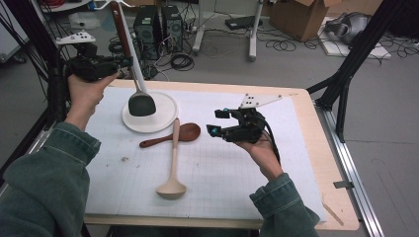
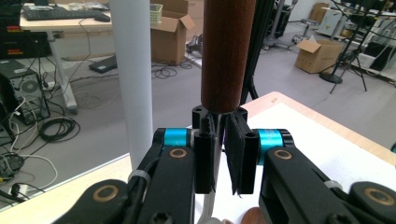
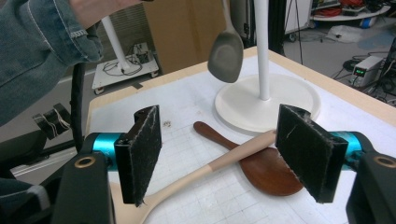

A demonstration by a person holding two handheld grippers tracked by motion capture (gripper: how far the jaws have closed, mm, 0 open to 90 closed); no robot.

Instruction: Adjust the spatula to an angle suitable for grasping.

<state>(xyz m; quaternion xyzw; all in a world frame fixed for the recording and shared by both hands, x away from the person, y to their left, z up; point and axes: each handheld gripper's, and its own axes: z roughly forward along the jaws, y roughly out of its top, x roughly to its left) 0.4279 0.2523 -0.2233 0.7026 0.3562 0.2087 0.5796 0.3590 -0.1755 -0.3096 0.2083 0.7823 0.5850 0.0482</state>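
A spatula with a grey head (image 1: 142, 103) and a dark brown wooden handle (image 2: 226, 51) hangs upright over a white stand's round base (image 1: 160, 118), beside its white pole (image 2: 133, 79). My left gripper (image 1: 129, 61) is shut on the thin neck just below the handle, and in the left gripper view its pads (image 2: 225, 158) are nearly together. My right gripper (image 1: 218, 122) is held open above the mat, to the right of the spoons. Between its wide jaws (image 3: 224, 154) I see a dark wooden spoon (image 3: 271, 175) with a beige spoon (image 3: 233, 156) lying across it.
A white gridded mat (image 1: 222, 173) covers the wooden table (image 1: 326, 163). The beige spoon's bowl (image 1: 171, 189) lies toward the front edge. On the floor behind the table are computer towers (image 1: 157, 24), cables and a cardboard box (image 1: 301, 17). A black frame post (image 1: 351, 64) stands at the right.
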